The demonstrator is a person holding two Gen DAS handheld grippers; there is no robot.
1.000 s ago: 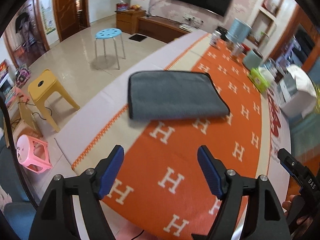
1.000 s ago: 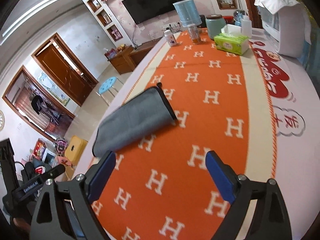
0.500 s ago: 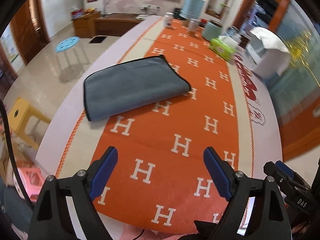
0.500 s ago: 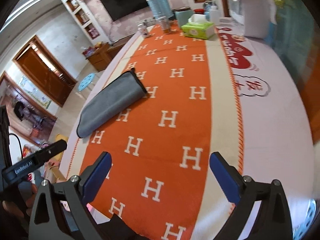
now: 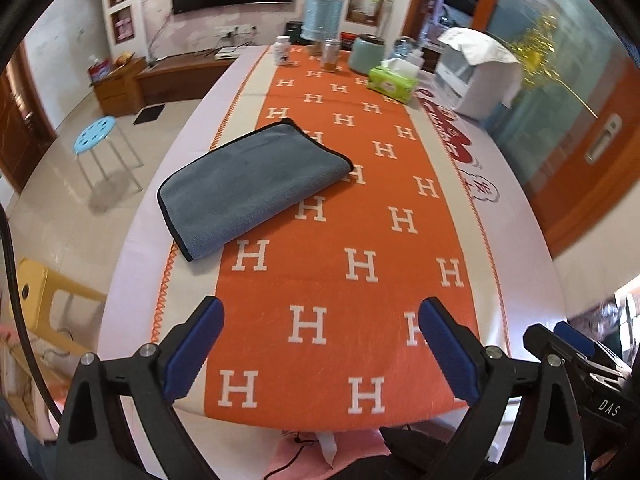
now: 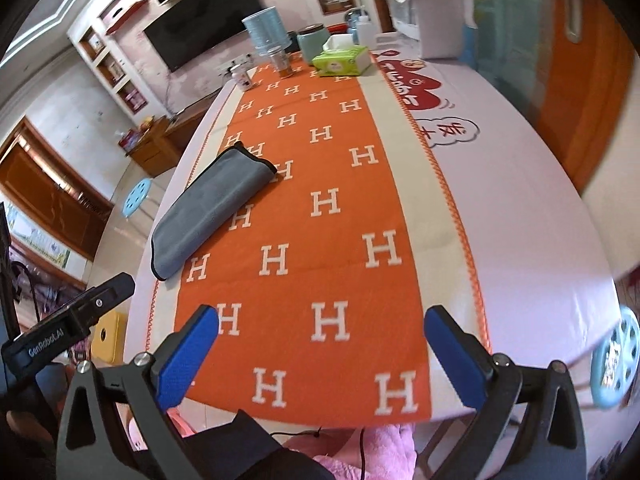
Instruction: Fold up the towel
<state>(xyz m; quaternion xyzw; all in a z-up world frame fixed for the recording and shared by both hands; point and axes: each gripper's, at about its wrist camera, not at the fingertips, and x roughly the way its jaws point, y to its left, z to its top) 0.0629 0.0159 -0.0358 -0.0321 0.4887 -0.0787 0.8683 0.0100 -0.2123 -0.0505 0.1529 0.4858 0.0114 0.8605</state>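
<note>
A grey towel with a black hem (image 5: 252, 186) lies folded flat on the left side of the orange H-patterned table runner (image 5: 340, 264). It also shows in the right wrist view (image 6: 212, 208). My left gripper (image 5: 320, 344) is open and empty, held back over the near table edge, well short of the towel. My right gripper (image 6: 320, 352) is open and empty too, over the near edge, with the towel far to its upper left. The left gripper's body (image 6: 68, 328) shows at the left of the right wrist view.
At the table's far end stand a green tissue box (image 5: 394, 82), a teal jar (image 5: 366, 54), a blue cylinder (image 5: 322, 18), a can and a white bottle. A white appliance (image 5: 480, 76) sits far right. A blue stool (image 5: 96, 140) and a yellow stool (image 5: 44, 300) stand on the floor at left.
Both grippers have pulled back toward the near table edge and away from the towel. The towel lies unmoved on the runner.
</note>
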